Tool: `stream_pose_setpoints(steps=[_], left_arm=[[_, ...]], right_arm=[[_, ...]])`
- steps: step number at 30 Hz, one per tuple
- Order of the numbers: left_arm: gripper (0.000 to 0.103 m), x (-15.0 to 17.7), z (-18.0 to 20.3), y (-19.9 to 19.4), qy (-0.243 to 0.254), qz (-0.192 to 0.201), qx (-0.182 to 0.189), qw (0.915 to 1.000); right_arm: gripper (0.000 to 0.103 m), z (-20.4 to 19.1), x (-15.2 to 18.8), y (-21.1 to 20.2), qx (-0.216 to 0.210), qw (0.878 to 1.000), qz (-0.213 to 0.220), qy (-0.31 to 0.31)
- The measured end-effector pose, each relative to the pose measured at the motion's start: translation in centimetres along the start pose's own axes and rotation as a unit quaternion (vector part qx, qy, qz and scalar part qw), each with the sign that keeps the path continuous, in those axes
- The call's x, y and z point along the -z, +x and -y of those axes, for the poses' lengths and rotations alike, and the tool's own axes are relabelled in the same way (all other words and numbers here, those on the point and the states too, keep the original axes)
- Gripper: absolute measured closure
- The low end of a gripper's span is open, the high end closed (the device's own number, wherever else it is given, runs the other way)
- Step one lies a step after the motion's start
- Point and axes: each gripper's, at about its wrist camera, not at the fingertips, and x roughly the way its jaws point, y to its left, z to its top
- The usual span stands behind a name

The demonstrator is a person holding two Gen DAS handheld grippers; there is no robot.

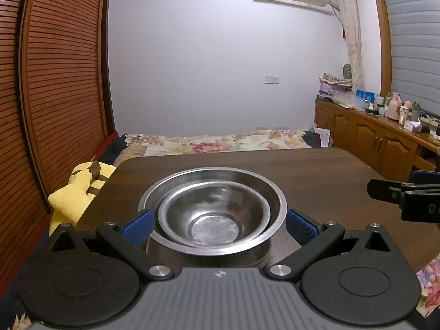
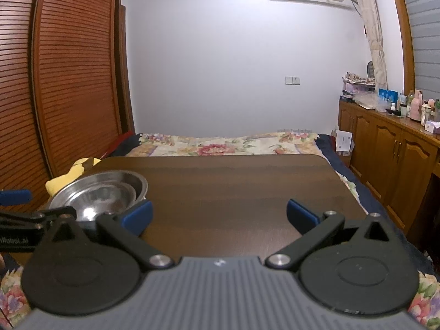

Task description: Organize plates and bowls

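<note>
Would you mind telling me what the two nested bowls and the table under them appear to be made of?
The small bowl and the large bowl look like brushed stainless steel: grey, with dull reflections. The table shows a dark wood grain with a low sheen; whether solid wood or laminate is unclear.

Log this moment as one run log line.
left gripper: open, straddling nested steel bowls | right gripper: open, empty | bowls on table

The right tool point(image 2: 219, 216) is hovering with its blue fingers point(image 2: 137, 216) spread wide over the bare dark tabletop point(image 2: 233, 184), while stacked steel bowls point(image 2: 101, 195) are sitting at its left
</note>
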Motion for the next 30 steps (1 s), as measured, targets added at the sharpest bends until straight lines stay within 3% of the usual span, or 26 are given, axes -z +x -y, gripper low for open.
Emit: stream_pose_setpoints(steps=[30], left_arm=[[0.0, 2.6, -1.2, 1.2, -0.011, -0.026, -0.013, 0.9995]], right_arm=[[0.0, 0.3, 2.3, 1.2, 0.009, 1.0, -0.028, 0.007]])
